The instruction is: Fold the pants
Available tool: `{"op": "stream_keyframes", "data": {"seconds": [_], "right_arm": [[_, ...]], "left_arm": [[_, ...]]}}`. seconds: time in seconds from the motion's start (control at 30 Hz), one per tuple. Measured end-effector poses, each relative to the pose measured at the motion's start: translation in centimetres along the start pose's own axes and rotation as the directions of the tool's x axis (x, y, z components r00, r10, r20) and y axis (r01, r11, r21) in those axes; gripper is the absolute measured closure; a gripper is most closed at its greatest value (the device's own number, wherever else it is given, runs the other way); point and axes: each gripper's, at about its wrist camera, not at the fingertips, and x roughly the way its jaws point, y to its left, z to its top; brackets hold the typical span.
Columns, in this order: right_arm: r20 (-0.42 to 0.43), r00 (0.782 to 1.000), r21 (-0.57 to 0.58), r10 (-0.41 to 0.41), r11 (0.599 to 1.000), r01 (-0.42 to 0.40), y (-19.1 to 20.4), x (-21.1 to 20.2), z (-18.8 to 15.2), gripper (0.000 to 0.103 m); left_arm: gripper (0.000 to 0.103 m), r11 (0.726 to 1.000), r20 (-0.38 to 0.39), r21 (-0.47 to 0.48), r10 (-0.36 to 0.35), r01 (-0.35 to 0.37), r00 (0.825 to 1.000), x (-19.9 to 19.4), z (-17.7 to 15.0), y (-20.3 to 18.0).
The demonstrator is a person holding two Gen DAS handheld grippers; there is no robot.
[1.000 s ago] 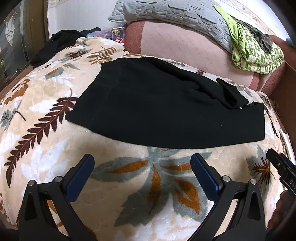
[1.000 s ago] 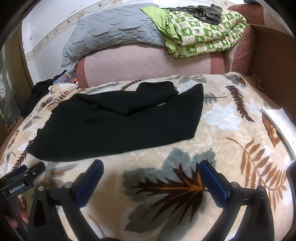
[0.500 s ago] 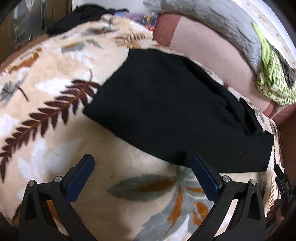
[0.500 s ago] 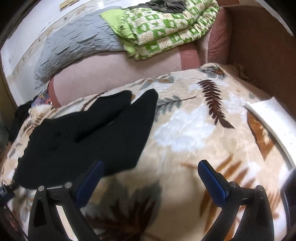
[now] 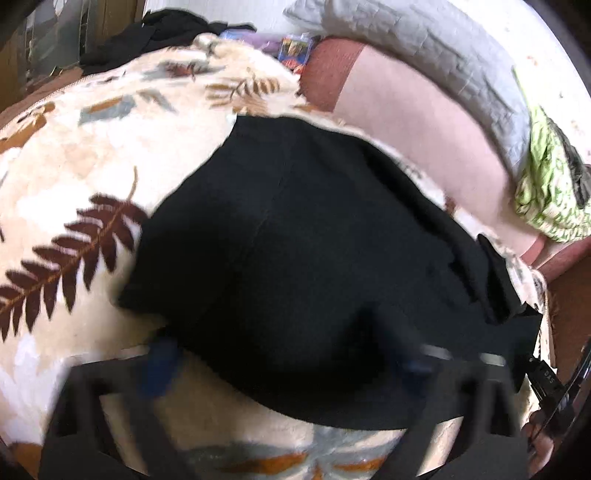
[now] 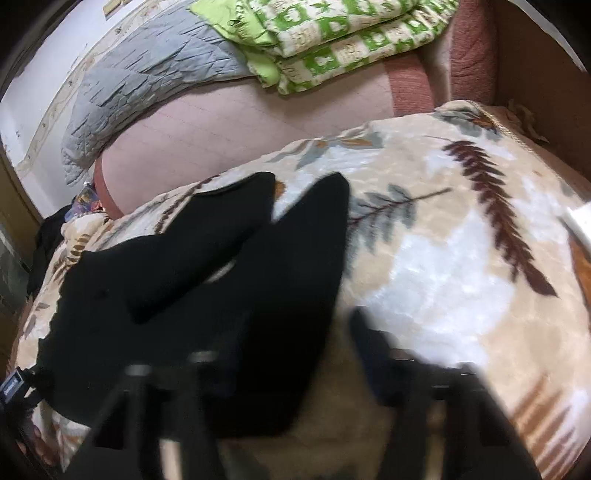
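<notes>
1. Since a second ago both my tongs have come forward from the bare blanket up to the near edge of the pants; both views are now smeared by motion.
2. The black pants (image 5: pixel 314 258) lie flat on the leaf-patterned blanket (image 5: pixel 74 177) that covers the bed, already doubled over, with the two leg ends (image 6: pixel 295 229) pointing toward the far side.
3. My left tongs (image 5: pixel 280 365) are spread: one blue tip sits just at the hem on the blanket, the other lies over the black cloth. They pinch nothing that I can see.
4. My right tongs (image 6: pixel 291 354) are also spread, one finger over the pants near their right edge, the other over the blanket beside them. The blur hides whether they touch the cloth.
5. Behind the blanket a pink cushion (image 6: pixel 240 125) carries a grey quilt (image 6: pixel 147 74) and a folded green-and-white blanket (image 6: pixel 332 40).
6. Dark clothes (image 5: pixel 166 33) lie heaped at the far left corner.
</notes>
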Motion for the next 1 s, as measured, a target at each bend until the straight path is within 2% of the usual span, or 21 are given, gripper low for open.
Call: {"op": "stream_keyframes", "data": {"seconds": [0.03, 0.13, 0.3, 0.4, 0.43, 0.53, 0.57, 0.6, 0.63, 0.67, 0.73, 0.77, 0.87, 0.93, 0.97, 1.0], "right_arm": [[0.003, 1.000, -0.006, -0.001, 1.000, 0.001, 0.2, -0.1, 0.1, 0.086], [0.006, 1.000, -0.013, 0.022, 1.000, -0.022, 0.6, -1.8, -0.3, 0.090], [0.011, 0.997, -0.007, 0.071, 0.997, -0.071, -0.1, -8.4, -2.5, 0.090], [-0.020, 0.997, -0.030, 0.077, 0.997, -0.077, -0.4, -12.2, -4.8, 0.090], [-0.032, 0.996, -0.034, 0.079, 0.996, -0.080, -0.5, -13.0, -5.6, 0.090], [-0.096, 0.993, -0.045, 0.068, 0.996, -0.073, -1.1, -14.8, -8.7, 0.088], [-0.130, 0.990, -0.039, 0.058, 0.997, -0.064, -1.5, -14.5, -9.7, 0.082], [-0.178, 0.984, -0.037, 0.012, 0.999, -0.019, -2.2, -13.6, -11.0, 0.080], [-0.199, 0.980, -0.034, -0.019, 0.999, 0.013, -2.7, -13.1, -11.6, 0.075], [-0.199, 0.980, -0.014, -0.015, 1.000, 0.013, -3.5, -13.2, -12.2, 0.072], [-0.170, 0.986, 0.023, -0.001, 1.000, 0.005, -4.3, -14.4, -11.8, 0.065], [-0.140, 0.990, 0.026, -0.024, 0.999, 0.028, -4.7, -15.3, -11.4, 0.060], [-0.056, 0.994, -0.004, -0.090, 0.996, 0.090, -5.4, -17.3, -9.2, 0.056], [-0.019, 0.992, -0.068, -0.125, 0.990, 0.123, -5.0, -17.6, -7.2, 0.054], [-0.008, 0.990, -0.118, -0.140, 0.983, 0.139, -4.7, -17.4, -6.4, 0.048], [-0.007, 0.984, -0.170, -0.180, 0.970, 0.176, -4.5, -16.5, -5.5, 0.046]], "left_arm": [[0.095, 1.000, -0.008, 0.013, 0.008, -0.008, 1.000, 0.0, 0.2, 0.0], [0.094, 0.998, -0.022, -0.022, -0.056, 0.055, 0.998, -1.2, 0.5, 0.5], [0.094, 0.991, -0.004, 0.083, -0.103, 0.103, 0.995, -7.0, -0.5, -0.6], [0.094, 0.982, -0.018, 0.140, -0.122, 0.123, 0.992, -10.3, -2.3, -0.2], [0.094, 0.981, -0.034, 0.161, -0.107, 0.111, 0.994, -11.3, -3.5, 0.3], [0.094, 0.985, -0.107, 0.159, -0.055, 0.071, 0.993, -11.5, -5.8, 2.4], [0.094, 0.988, -0.141, 0.147, -0.035, 0.056, 0.989, -10.7, -6.3, 2.9], [0.093, 0.991, -0.179, 0.126, -0.025, 0.048, 0.984, -9.9, -6.8, 3.6], [0.093, 0.995, -0.220, 0.090, -0.032, 0.053, 0.975, -8.8, -7.2, 4.2], [0.091, 0.995, -0.225, 0.075, -0.042, 0.060, 0.974, -8.4, -7.3, 4.5], [0.088, 0.993, -0.185, 0.112, -0.022, 0.043, 0.982, -9.3, -7.1, 3.9], [0.087, 0.992, -0.165, 0.122, -0.016, 0.037, 0.986, -9.7, -7.0, 3.7], [0.087, 0.992, -0.131, 0.124, -0.014, 0.030, 0.991, -10.0, -7.0, 3.5], [0.086, 0.991, -0.129, 0.132, -0.006, 0.023, 0.992, -9.6, -7.1, 3.6], [0.086, 0.991, -0.133, 0.129, -0.007, 0.024, 0.991, -9.4, -7.2, 3.7], [0.086, 0.993, -0.142, 0.114, -0.015, 0.032, 0.990, -9.2, -7.2, 3.9]]}}
